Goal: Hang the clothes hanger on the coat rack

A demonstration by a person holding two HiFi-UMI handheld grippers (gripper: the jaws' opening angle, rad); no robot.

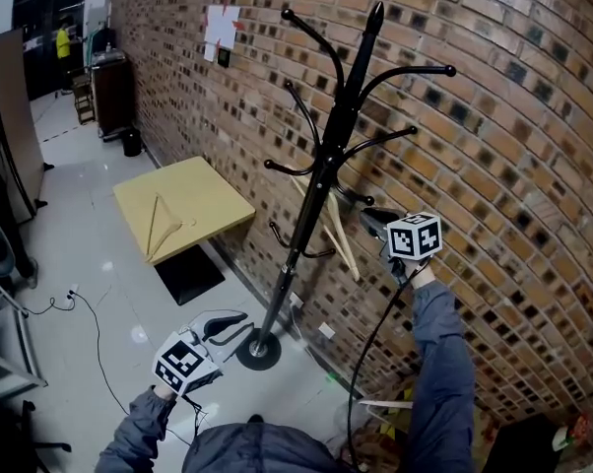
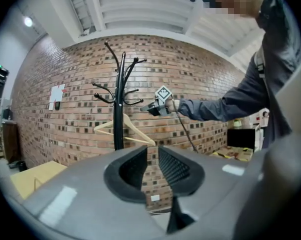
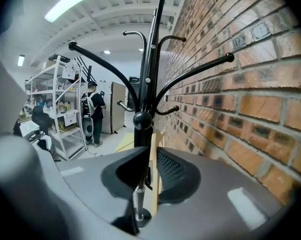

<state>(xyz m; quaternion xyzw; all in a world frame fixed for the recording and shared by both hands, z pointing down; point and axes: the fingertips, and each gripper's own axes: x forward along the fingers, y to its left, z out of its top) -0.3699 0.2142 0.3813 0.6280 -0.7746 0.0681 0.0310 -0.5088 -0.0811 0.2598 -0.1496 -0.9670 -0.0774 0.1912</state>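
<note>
The wooden hanger is hung on the coat rack, just left of the right gripper. Its jaws are held narrowly apart on nothing, as are the left gripper's. The hanger is judged light, stiff and smooth, best taken at a shoulder.

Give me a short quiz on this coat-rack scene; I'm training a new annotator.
1. True or false: the black coat rack stands close to the brick wall.
2. What lies on the yellow table? A) a wooden hanger B) a mug C) a shoe
3. Which is up beside the hanger at the rack: the left gripper or the right gripper?
Key: 1 true; 2 A; 3 the right gripper.
</note>
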